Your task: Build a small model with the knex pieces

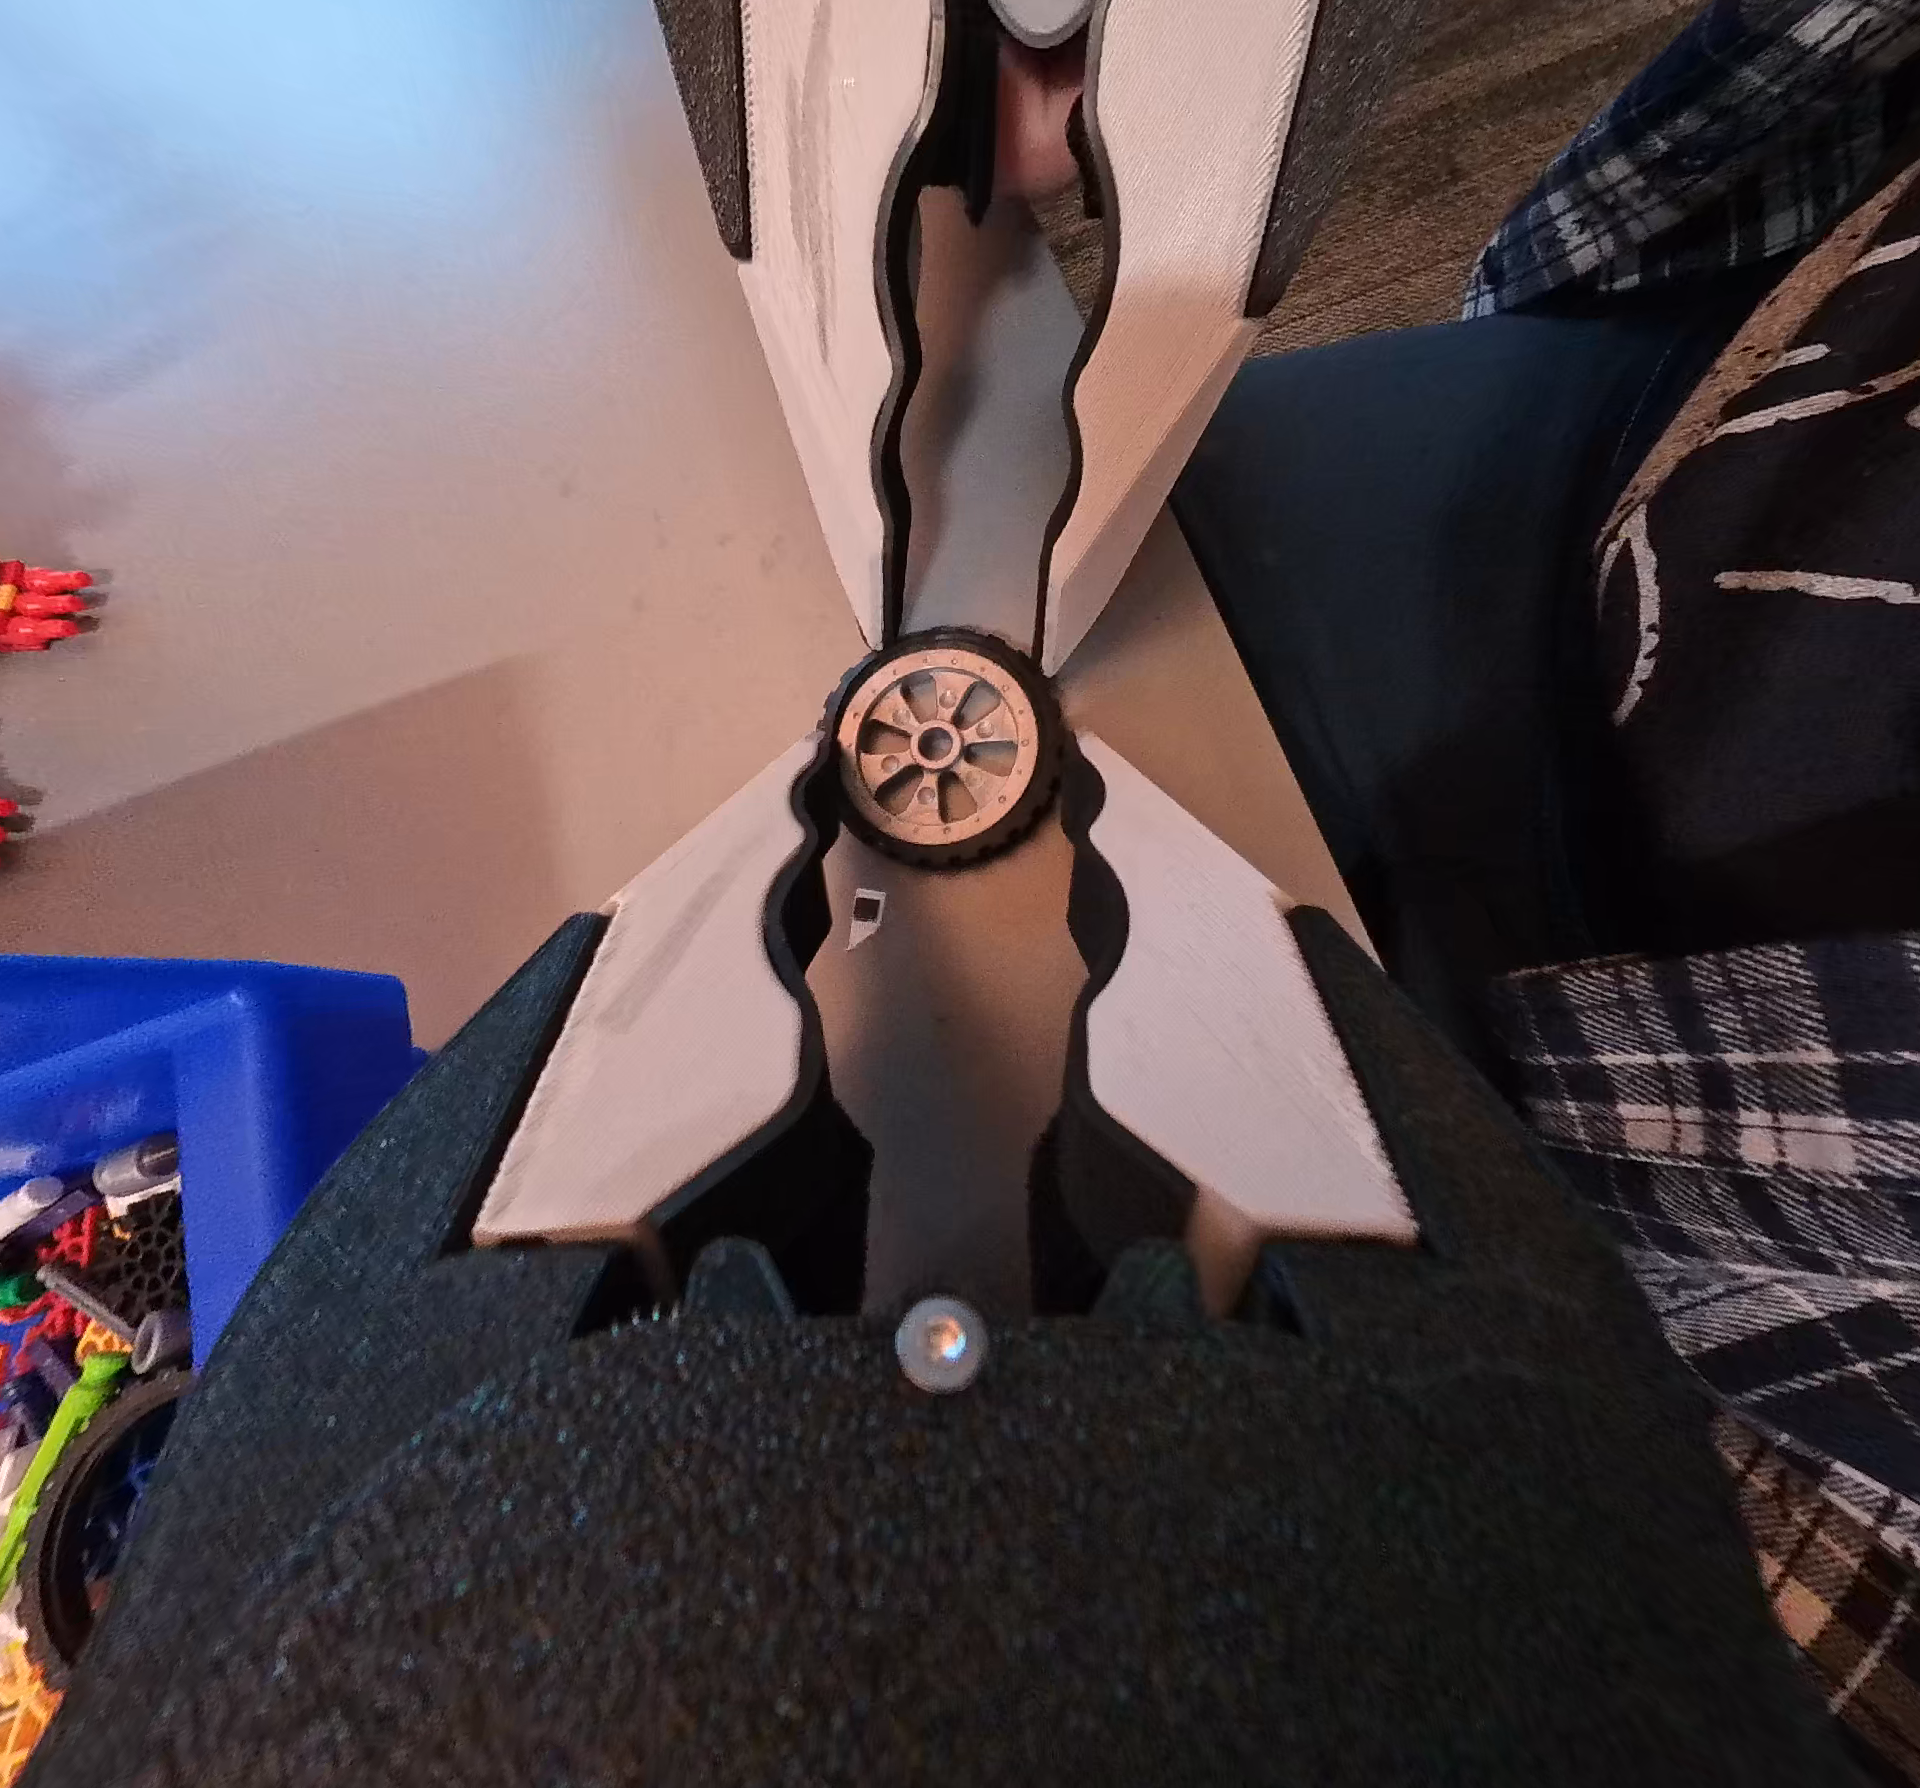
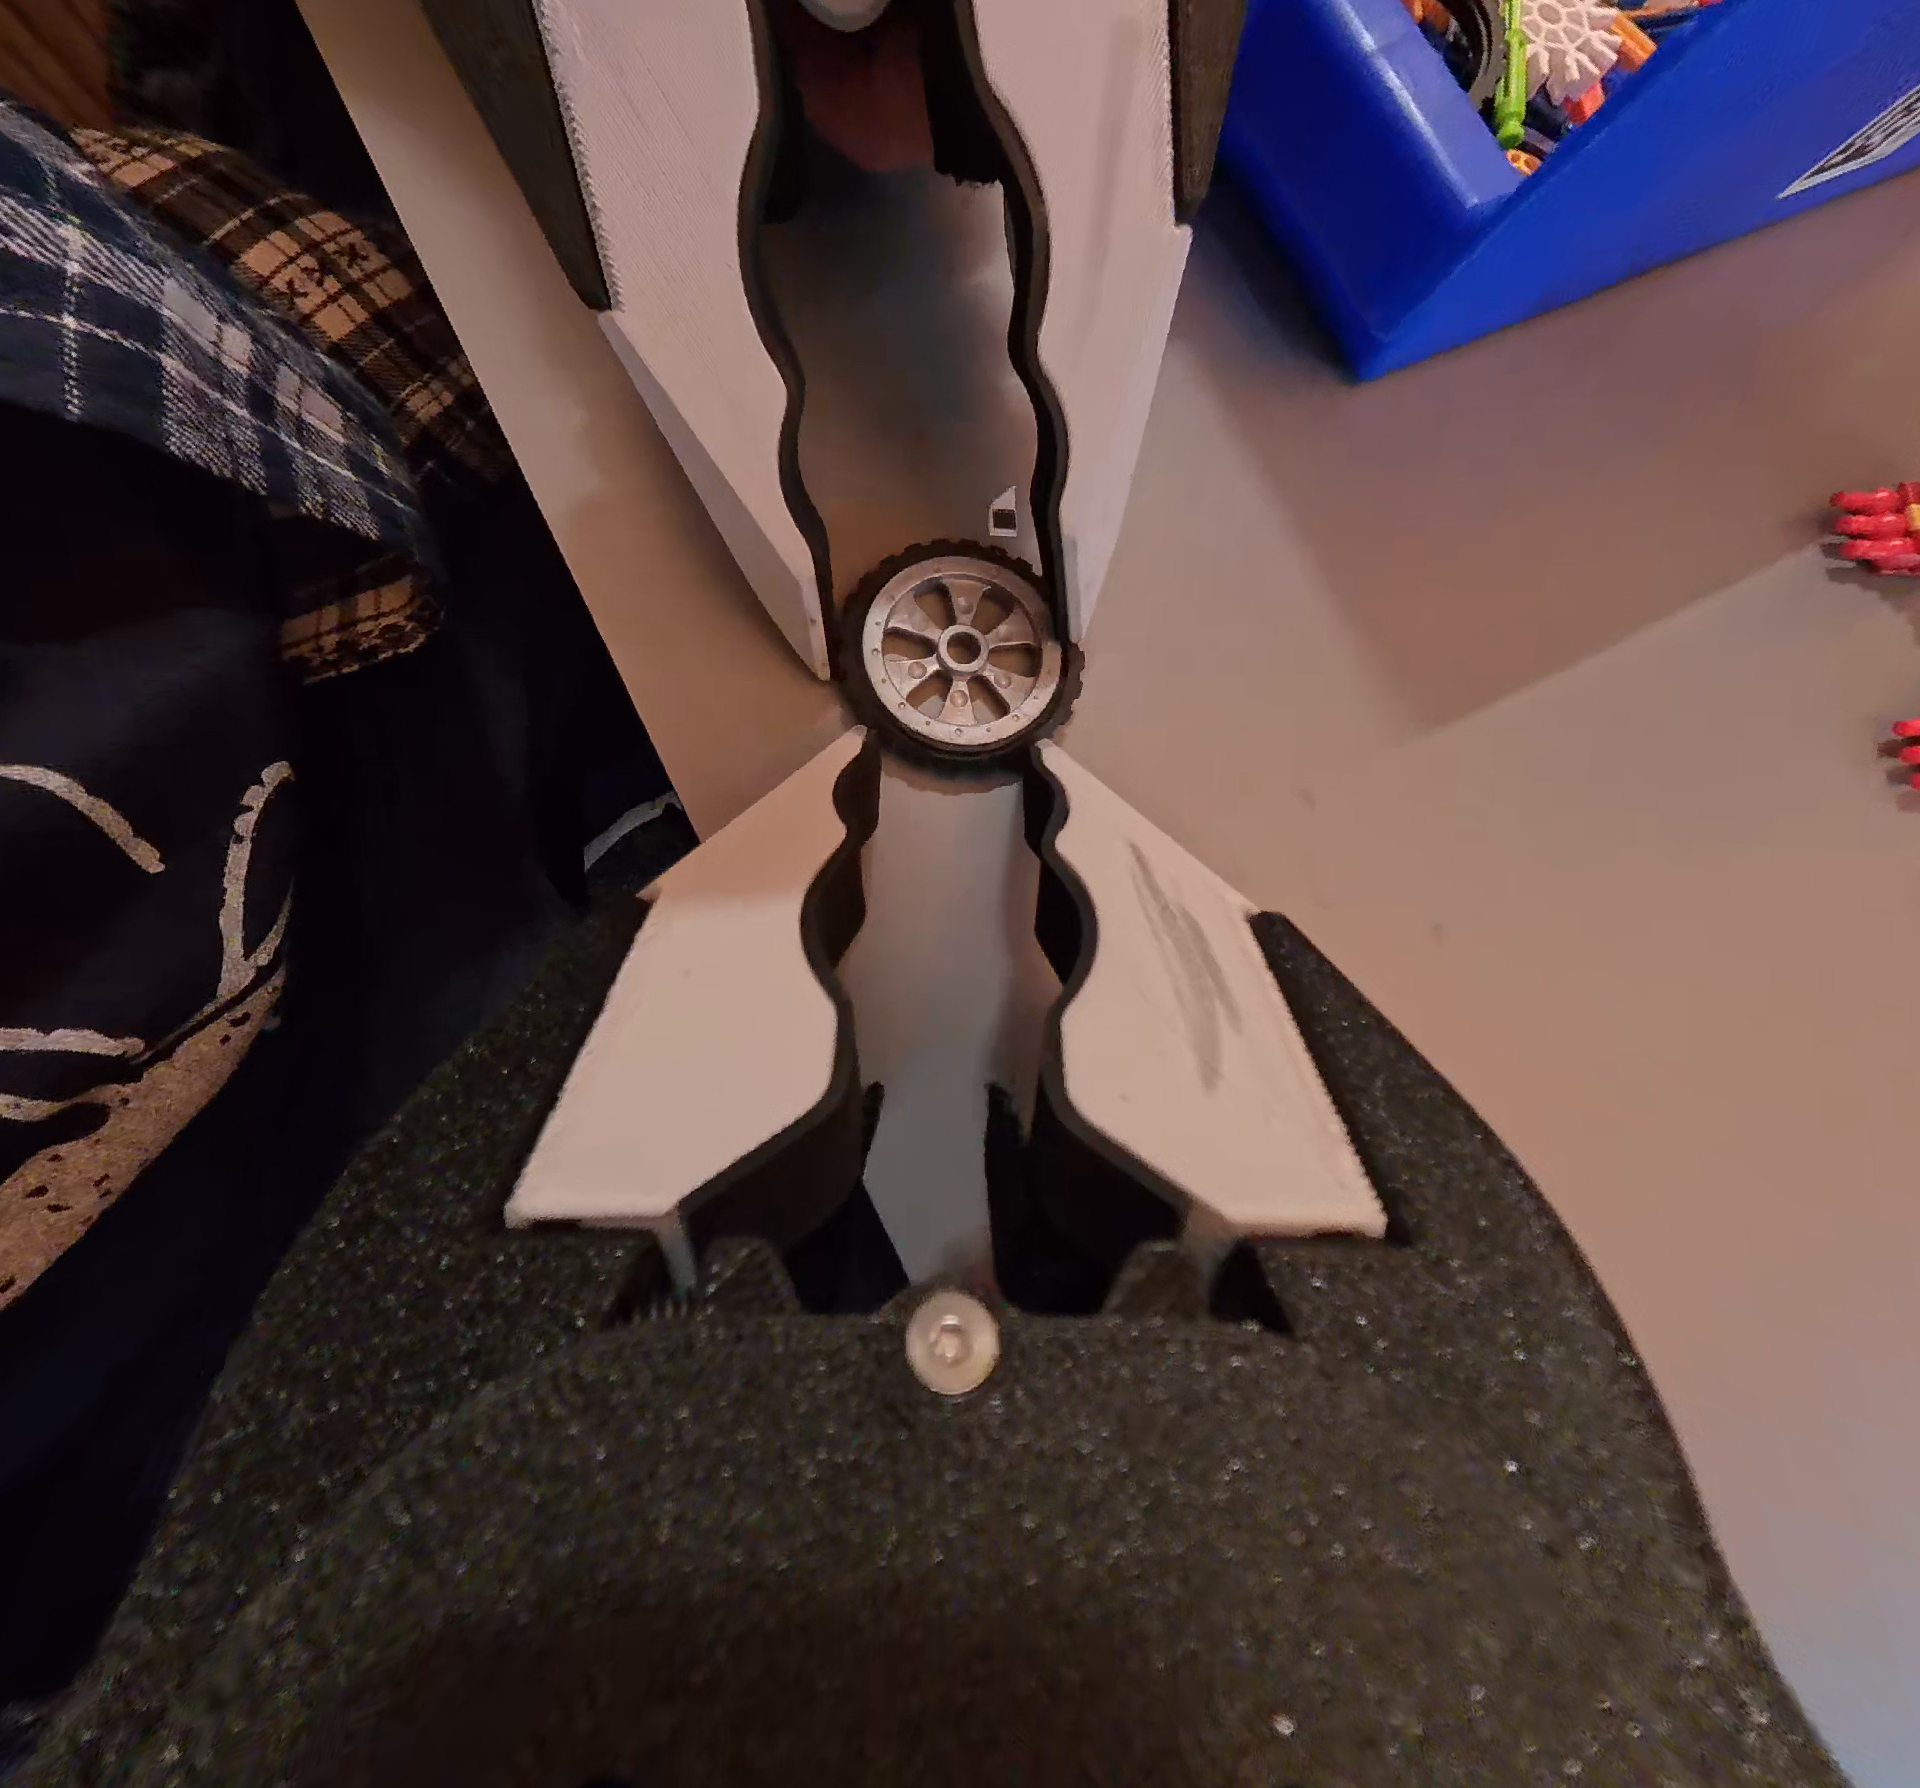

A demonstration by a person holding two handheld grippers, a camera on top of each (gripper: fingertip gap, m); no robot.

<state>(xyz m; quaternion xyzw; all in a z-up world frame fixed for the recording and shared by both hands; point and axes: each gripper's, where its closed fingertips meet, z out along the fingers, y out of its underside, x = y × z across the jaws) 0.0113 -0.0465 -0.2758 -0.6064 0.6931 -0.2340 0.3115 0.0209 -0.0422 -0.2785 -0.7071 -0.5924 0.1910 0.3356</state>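
In the left wrist view, a cluster of red toy pieces (image 1: 47, 606) lies at the far left edge of the pale table (image 1: 416, 543). Nearer on that side stands a blue bin (image 1: 260, 1042) heaped with mixed building parts. At the centre a small wheel (image 1: 948, 762) – black tyre, silver spoked hub – lies hub-up on the table, near its edge. The left gripper (image 1: 948, 782) has its jaws pinching the tyre from either side. The right gripper (image 2: 951, 751) meets it head-on from across the wheel – jaws partly spread, narrower than the wheel, tips against the tyre's edge without enclosing it. To the right, a person's plaid shirt (image 1: 1714, 1167) hangs beyond the table edge.
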